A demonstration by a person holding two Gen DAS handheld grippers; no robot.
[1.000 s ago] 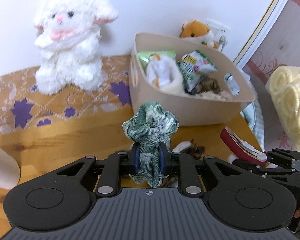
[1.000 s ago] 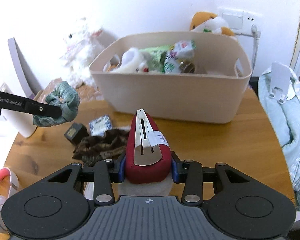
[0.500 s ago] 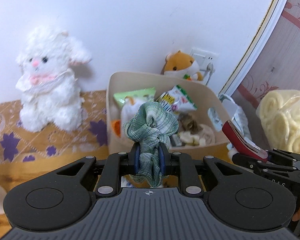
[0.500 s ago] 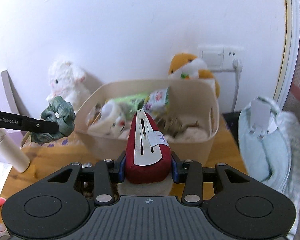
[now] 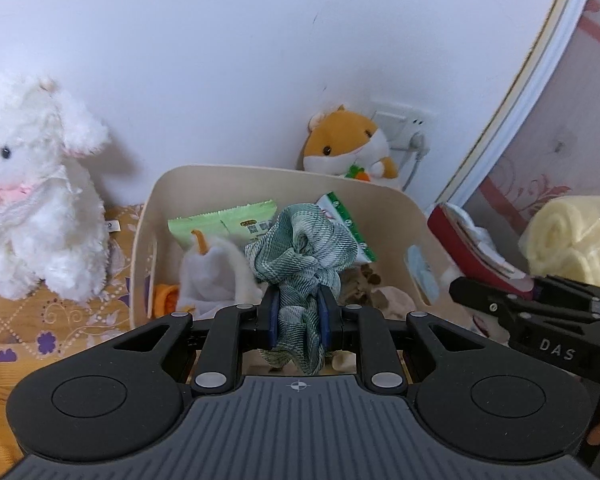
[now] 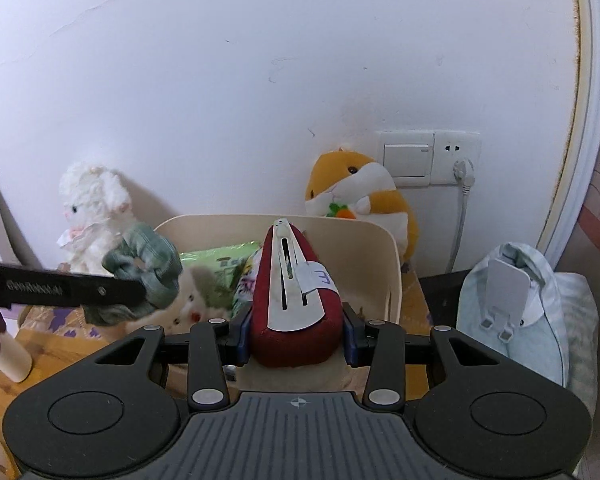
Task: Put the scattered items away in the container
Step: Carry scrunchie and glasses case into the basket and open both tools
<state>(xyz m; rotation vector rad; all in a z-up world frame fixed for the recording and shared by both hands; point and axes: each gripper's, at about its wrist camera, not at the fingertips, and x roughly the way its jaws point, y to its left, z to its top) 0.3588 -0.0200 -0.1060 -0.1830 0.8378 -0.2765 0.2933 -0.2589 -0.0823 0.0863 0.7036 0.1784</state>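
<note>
My left gripper [image 5: 298, 314] is shut on a green checked scrunchie [image 5: 302, 248] and holds it above the near rim of the beige container [image 5: 142, 248]. It also shows in the right wrist view [image 6: 146, 268]. My right gripper [image 6: 296, 338] is shut on a dark red hair clip [image 6: 294, 292] with a metal plate, held above the container's near side [image 6: 392, 264]. The clip shows at the right of the left wrist view [image 5: 466, 252]. The container holds a green packet [image 5: 224, 222], a white cloth item [image 5: 214, 276] and other small things.
A white plush lamb [image 5: 32, 188] stands left of the container on a patterned cloth [image 5: 60, 320]. An orange hamster plush [image 6: 360, 196] sits behind it by a wall socket [image 6: 456, 158]. A pale blue bundle [image 6: 516, 308] lies at the right. A cream roll pack [image 5: 572, 236] is far right.
Both grippers have risen and moved forward, from above the table in front of the container to over its near side, each still holding its item.
</note>
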